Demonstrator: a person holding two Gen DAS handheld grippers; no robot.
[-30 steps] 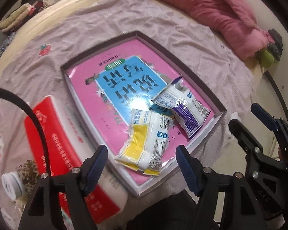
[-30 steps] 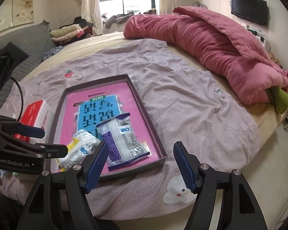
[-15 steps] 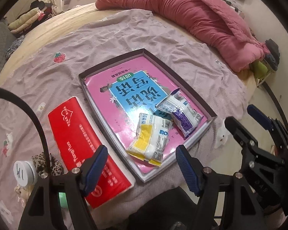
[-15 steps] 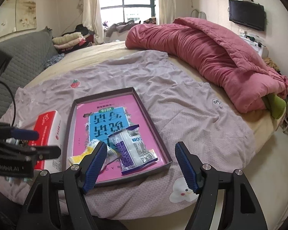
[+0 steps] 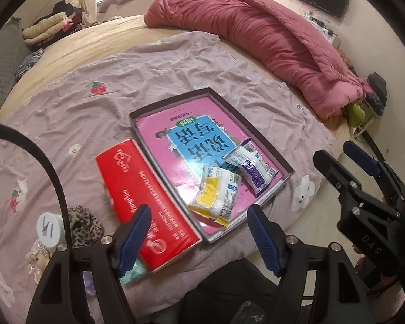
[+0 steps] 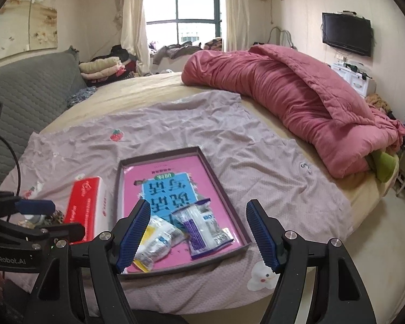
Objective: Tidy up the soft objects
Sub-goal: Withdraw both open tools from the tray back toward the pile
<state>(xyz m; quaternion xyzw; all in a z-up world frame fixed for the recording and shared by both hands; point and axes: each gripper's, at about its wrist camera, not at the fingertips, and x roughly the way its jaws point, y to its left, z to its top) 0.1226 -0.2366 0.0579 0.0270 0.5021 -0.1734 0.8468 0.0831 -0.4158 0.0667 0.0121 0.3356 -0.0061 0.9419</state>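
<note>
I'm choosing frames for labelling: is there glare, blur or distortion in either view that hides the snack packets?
Left wrist view: ceiling light glares off the glossy pink book cover near the yellow-and-white snack packet, strong fisheye bending at the edges, packets sharp. Right wrist view: the bright window is blown out, the red tissue pack looks slightly smeared, and the purple-and-white snack packet stays readable.

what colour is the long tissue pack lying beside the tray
Red with white print; the tissue pack shows best in the left wrist view.
</note>
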